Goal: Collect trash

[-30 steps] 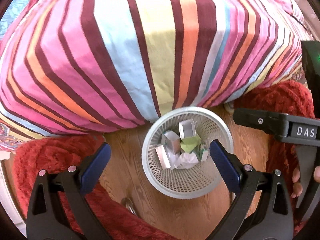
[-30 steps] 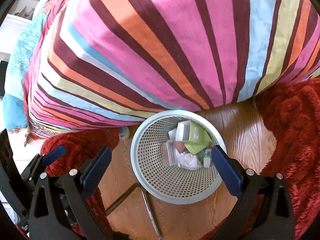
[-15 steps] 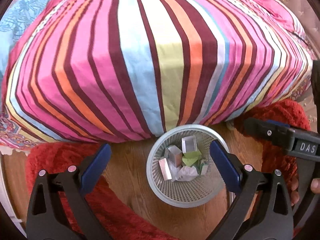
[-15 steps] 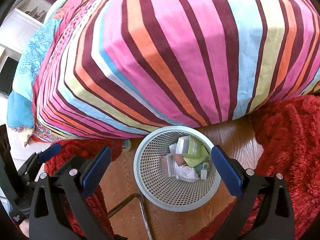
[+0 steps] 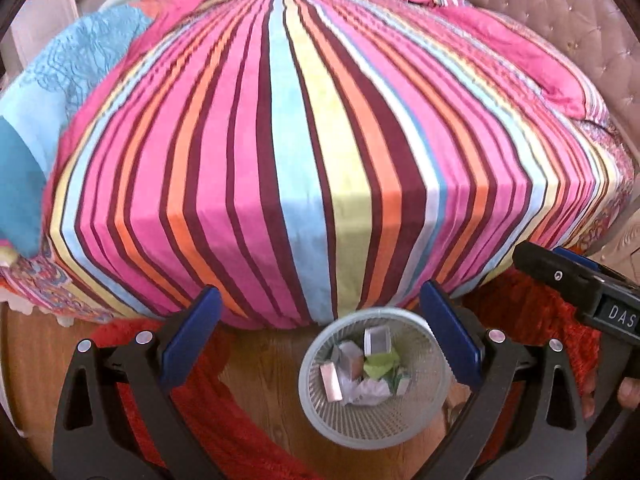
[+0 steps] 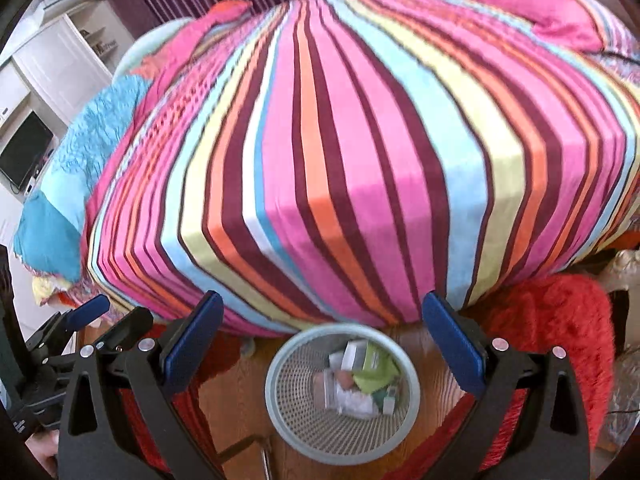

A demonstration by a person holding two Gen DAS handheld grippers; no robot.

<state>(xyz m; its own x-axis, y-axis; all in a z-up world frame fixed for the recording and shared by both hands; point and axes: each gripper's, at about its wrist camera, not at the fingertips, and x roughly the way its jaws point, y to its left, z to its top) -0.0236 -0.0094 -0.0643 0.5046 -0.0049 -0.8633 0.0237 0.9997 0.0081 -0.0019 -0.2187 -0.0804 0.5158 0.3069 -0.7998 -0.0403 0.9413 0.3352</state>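
Red shaggy rug [image 5: 224, 420] at 8 o'clock on wood floor. Left gripper [image 5: 320, 332] empty, blue pads wide apart. Pale mesh wastebasket [image 5: 374, 426] at 6 o'clock, holding crumpled paper and small boxes [image 5: 360, 368], below striped bedspread [image 5: 320, 140]. Right gripper [image 6: 322, 332] likewise spread, empty.

Both grippers rose and drew back from the wastebasket [image 5: 372, 424]. It shrank low in both views. The striped bed [image 6: 360, 160] top and headboard [image 5: 560, 20] came into sight.
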